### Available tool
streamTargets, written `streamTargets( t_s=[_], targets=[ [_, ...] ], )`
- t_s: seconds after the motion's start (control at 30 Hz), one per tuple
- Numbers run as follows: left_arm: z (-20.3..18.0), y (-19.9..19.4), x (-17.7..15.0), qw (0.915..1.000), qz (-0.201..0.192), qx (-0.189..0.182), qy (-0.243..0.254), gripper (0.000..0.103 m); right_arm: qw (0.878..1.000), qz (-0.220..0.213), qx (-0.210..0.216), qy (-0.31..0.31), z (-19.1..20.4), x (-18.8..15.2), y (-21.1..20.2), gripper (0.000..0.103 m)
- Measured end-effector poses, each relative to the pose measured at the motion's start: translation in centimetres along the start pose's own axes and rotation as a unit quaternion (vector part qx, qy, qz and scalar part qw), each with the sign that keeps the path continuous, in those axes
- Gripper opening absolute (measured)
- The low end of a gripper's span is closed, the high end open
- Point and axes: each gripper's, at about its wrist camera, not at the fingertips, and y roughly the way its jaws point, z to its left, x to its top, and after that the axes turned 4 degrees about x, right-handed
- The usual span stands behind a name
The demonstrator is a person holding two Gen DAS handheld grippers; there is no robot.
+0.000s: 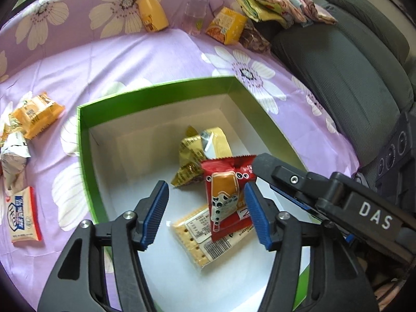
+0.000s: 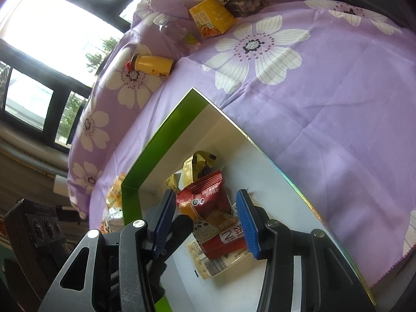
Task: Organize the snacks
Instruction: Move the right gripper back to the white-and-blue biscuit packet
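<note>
Snacks (image 1: 33, 119) litter the bedspread (image 1: 130, 62) around the green box (image 1: 88, 156); both tools gape, empty, above its packets.

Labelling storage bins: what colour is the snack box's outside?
Green outside, white inside; clearest in the left wrist view.

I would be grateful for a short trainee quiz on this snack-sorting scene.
1. True or false: the red foil snack packet lies outside the green-walled cardboard box.
2. How many snack packets lie in the box?
3. The left gripper's jaws are: A open, B shut on a packet, C out of view.
Key: 1 false, it is inside; 2 three; 3 A.
</note>
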Motion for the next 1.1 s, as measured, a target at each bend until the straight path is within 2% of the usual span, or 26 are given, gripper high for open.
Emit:
streamTargets(
  t_s=[0.07,0.17,0.27,0.33,0.47,0.67,0.77,1.0,1.1],
  targets=[
    [0.6,-1.3,0.0,0.9999,-0.013,-0.004,-0.006,0.068,1.0,-0.007,0.008,-0.004,0.3,0.0,-0.3,0.054],
    [1.7,-3.5,-0.1,0.9992,-0.037,-0.014,-0.008,0.076,1.0,-0.018,0.008,-0.02,1.2,-0.3,-0.9,0.056],
    [2.9,-5.6,-0.5,0.9981,-0.061,-0.003,-0.012,0.078,0.999,-0.036,0.007,-0.035,2.2,-0.6,-1.7,0.057],
    [4.0,-6.9,-0.9,0.9972,-0.072,0.004,-0.02,0.08,0.998,-0.042,0.022,-0.039,2.9,-0.8,-2.2,0.058],
    [6.6,-9.3,-1.3,0.9952,-0.089,0.0,-0.041,0.083,0.995,-0.064,0.033,-0.067,5.1,-1.6,-3.1,0.07],
    [10.6,-12.8,-2.5,0.9911,-0.118,0.027,-0.056,0.087,0.991,-0.066,0.045,-0.108,9.1,-3.2,-2.7,0.073],
    [13.4,-13.9,-3.6,0.9892,-0.127,0.041,-0.061,0.089,0.988,-0.068,0.056,-0.128,11.1,-4.3,-2.2,0.076],
    [22.6,-14.3,-6.1,0.9788,-0.127,0.106,-0.121,0.089,0.979,-0.067,0.073,-0.18,15.1,-7.1,0.1,0.076],
    [25.9,-13.4,-7.2,0.9739,-0.121,0.091,-0.169,0.089,0.977,-0.049,0.072,-0.194,16.3,-8.2,1.9,0.076]
  ],
)
